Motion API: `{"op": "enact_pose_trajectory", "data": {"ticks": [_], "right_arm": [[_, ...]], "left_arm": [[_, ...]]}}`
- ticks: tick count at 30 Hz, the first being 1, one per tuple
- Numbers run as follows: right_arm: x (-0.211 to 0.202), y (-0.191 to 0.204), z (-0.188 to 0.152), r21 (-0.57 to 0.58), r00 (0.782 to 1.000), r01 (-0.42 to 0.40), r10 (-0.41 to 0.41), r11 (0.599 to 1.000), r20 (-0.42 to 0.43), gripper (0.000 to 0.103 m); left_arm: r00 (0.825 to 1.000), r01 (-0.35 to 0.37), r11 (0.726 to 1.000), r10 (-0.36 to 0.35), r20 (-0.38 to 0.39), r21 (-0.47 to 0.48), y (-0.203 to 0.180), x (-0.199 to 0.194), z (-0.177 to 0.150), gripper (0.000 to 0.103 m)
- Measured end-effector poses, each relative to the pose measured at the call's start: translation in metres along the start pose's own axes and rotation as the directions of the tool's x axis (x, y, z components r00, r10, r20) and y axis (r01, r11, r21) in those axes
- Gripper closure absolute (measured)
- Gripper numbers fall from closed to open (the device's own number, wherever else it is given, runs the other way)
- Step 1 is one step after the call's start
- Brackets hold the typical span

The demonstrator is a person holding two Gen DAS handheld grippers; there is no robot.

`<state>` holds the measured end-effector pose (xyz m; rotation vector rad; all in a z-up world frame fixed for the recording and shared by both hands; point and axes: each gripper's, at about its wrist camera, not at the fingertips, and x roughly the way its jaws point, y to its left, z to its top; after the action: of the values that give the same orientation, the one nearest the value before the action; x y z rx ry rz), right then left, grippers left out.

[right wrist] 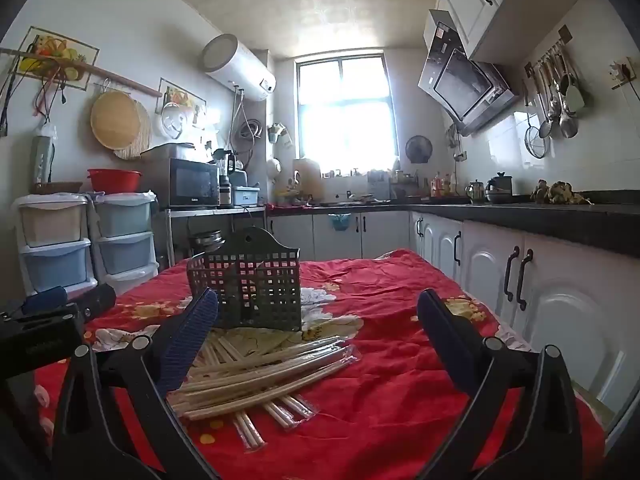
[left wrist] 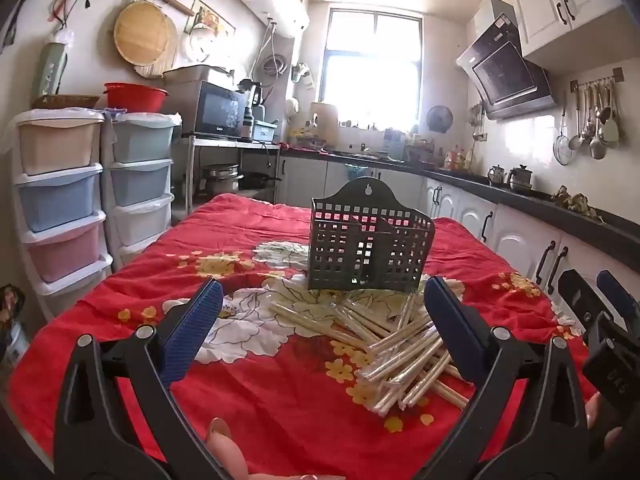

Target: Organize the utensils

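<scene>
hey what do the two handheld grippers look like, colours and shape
Both match: the left gripper and right gripper have black plastic frames with silver rivets and two long fingers faced with ribbed dark-blue pads. The right gripper's black body bears small lettering, too blurred to read.

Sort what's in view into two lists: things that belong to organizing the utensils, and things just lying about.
Belongs to the job:
- wrapped chopsticks piled on the red cloth
- green perforated holder standing behind them
- left gripper and right gripper, both open and empty

Just there:
- microwave
- red basin
- drawer towers
- hanging ladles
</scene>
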<state>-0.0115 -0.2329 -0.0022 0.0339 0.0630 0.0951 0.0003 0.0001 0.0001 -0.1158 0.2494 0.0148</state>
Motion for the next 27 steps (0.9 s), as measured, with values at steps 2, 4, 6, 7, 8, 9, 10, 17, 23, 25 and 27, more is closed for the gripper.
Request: {"op": "enact_pose_trajectory", "data": {"ticks": [2,4,6,7,8,9,10,17,23,25,27], "right_arm": [[0.0007,0.0007,-0.0001,-0.012,1.000,0.000,0.000,1.000,-0.010,0.006],[0.0011,0.0000,-0.0001,-0.009,1.000,0.000,0.000,1.000,-0.011,0.006],[0.0018,-0.0010,-0.0005,-0.006,1.000,0.002,-0.002,1.000,-0.011,0.006],[0.0025,-0.0017,-0.0008,-0.004,1.000,0.003,-0.003,1.000,-0.013,0.006],[0.0007,0.0002,0.0004,-0.012,1.000,0.004,-0.004,1.000,-0.008,0.006],[0.0010,0.0000,0.0005,-0.010,1.000,0.005,-0.005,1.000,-0.008,0.006],[0.0015,0.0003,0.0005,-0.008,1.000,0.007,-0.007,1.000,-0.009,0.006],[0.0040,-0.0006,-0.0016,-0.002,1.000,0.010,-0.010,1.000,-0.016,0.006],[0.0031,-0.0048,-0.0024,0.004,1.000,0.012,-0.012,1.000,-0.017,0.006],[0.0032,-0.0046,-0.0026,0.004,1.000,0.012,-0.012,1.000,-0.016,0.006],[0.0038,-0.0047,-0.0025,0.003,1.000,0.011,-0.011,1.000,-0.018,0.006]], "left_arm": [[1.000,-0.004,1.000,0.004,0.023,0.010,-0.0010,-0.0022,-0.0006,0.010],[1.000,-0.007,1.000,0.007,0.007,0.015,-0.0018,0.0003,0.0000,0.010],[1.000,-0.006,1.000,0.006,0.008,0.014,-0.0021,0.0008,0.0000,0.010],[1.000,-0.004,1.000,0.004,0.005,0.015,-0.0049,0.0017,0.0008,0.010],[1.000,-0.006,1.000,0.006,0.006,0.013,-0.0048,0.0013,0.0005,0.010],[1.000,-0.006,1.000,0.006,0.009,0.012,-0.0038,0.0015,0.0004,0.010],[1.000,-0.005,1.000,0.005,0.011,0.012,-0.0036,0.0020,0.0005,0.010],[1.000,-0.007,1.000,0.007,0.013,0.008,-0.0040,0.0007,0.0010,0.010],[1.000,-0.004,1.000,0.004,0.010,0.007,-0.0046,0.0015,0.0015,0.010],[1.000,-0.005,1.000,0.005,0.010,0.006,-0.0029,0.0007,0.0001,0.010],[1.000,-0.006,1.000,0.006,0.011,0.007,-0.0031,0.0007,-0.0003,0.010]]}}
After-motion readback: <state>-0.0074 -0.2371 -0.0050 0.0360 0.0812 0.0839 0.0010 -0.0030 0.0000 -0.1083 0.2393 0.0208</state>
